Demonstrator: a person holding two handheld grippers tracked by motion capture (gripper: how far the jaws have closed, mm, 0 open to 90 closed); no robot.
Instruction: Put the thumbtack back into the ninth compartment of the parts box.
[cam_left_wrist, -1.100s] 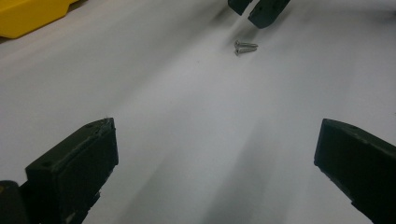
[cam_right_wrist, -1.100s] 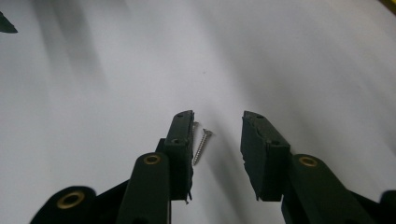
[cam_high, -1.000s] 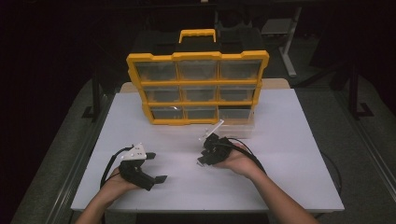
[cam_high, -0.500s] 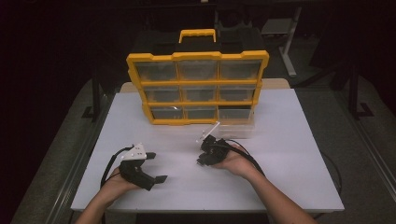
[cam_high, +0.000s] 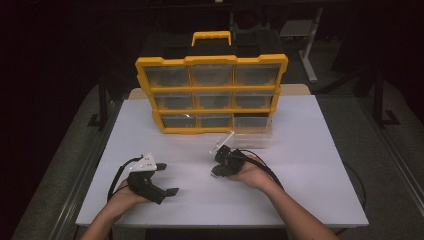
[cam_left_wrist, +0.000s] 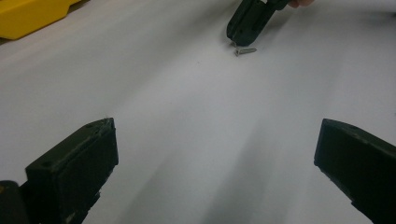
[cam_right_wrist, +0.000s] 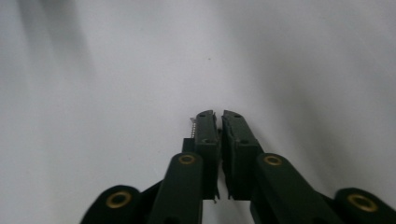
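Observation:
A small screw (cam_left_wrist: 245, 50) lies on the white table (cam_high: 310, 165), right at the tips of my right gripper (cam_left_wrist: 238, 39). In the right gripper view its threads (cam_right_wrist: 192, 125) stick out beside the left jaw's outer edge. The right gripper (cam_right_wrist: 218, 114) points down at the table in the middle (cam_high: 216, 172). Its jaws have just been closing and now stand shut to a thin slit, with nothing showing between them. My left gripper (cam_high: 169, 179) rests near the front left, jaws wide open (cam_left_wrist: 215, 135) over bare table.
A yellow organiser (cam_high: 210, 90) with clear drawers stands upright at the back of the table. One clear drawer (cam_high: 252, 140) sits pulled out at its bottom right, just beyond the right gripper. Cables trail from both grippers.
The right gripper has edged slightly down and toward the near left. The left gripper has stayed where it was.

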